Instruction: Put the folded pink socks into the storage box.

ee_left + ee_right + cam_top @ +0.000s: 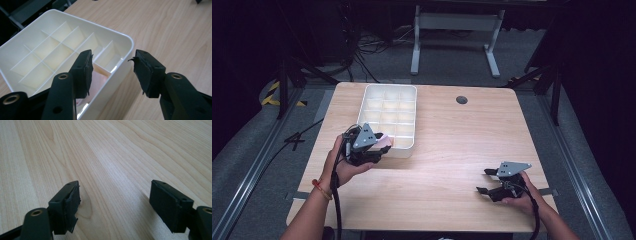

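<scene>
- Wooden table (447, 150) carried a white compartment tray (388, 95) near its far left.
- Left gripper (112, 72) hovered at the tray's near corner, jaws apart, gripping nothing (a pale pink object (98, 78) lay in the corner compartment beneath).
- Right gripper (115, 205) stood wide, empty, well apart over bare wood.

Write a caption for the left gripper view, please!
Open left claw over the corner of a white divided tray, pink thing inside.

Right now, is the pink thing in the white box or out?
In. The pink thing sits inside a corner compartment of the white box, below the open left gripper.
</scene>
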A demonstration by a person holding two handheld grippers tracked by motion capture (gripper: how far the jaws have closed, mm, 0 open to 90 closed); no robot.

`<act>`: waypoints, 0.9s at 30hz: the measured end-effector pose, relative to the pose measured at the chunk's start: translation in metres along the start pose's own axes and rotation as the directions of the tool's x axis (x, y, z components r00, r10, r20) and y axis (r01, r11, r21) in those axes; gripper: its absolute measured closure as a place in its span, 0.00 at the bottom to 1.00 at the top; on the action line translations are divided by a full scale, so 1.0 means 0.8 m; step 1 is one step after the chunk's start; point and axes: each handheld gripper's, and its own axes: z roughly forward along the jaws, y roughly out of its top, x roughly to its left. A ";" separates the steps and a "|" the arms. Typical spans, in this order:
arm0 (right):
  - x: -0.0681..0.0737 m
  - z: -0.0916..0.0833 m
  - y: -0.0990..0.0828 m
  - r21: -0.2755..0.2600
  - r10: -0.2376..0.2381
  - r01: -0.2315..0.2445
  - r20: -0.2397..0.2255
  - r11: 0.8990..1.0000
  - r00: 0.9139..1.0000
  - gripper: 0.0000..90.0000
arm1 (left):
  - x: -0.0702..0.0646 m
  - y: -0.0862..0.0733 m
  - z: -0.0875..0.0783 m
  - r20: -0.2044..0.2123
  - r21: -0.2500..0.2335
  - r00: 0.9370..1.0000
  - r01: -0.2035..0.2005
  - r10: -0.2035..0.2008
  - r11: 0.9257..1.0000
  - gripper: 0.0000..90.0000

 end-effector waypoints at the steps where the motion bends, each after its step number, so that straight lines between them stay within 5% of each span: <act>1: 0.000 0.000 0.000 0.000 0.000 0.000 0.000 1.000 1.000 0.28 | -0.004 0.002 -0.001 0.002 0.009 1.000 -0.016 0.016 1.000 0.55; 9: 0.000 0.000 0.000 0.000 0.001 -0.001 0.000 1.000 1.000 0.28 | -0.032 0.000 0.001 0.035 0.037 0.996 -0.078 0.076 0.996 0.46; 27: 0.001 -0.001 -0.001 0.002 0.008 -0.008 0.003 1.000 1.000 0.28 | -0.050 -0.064 0.048 0.132 0.162 0.988 -0.098 0.077 0.982 0.30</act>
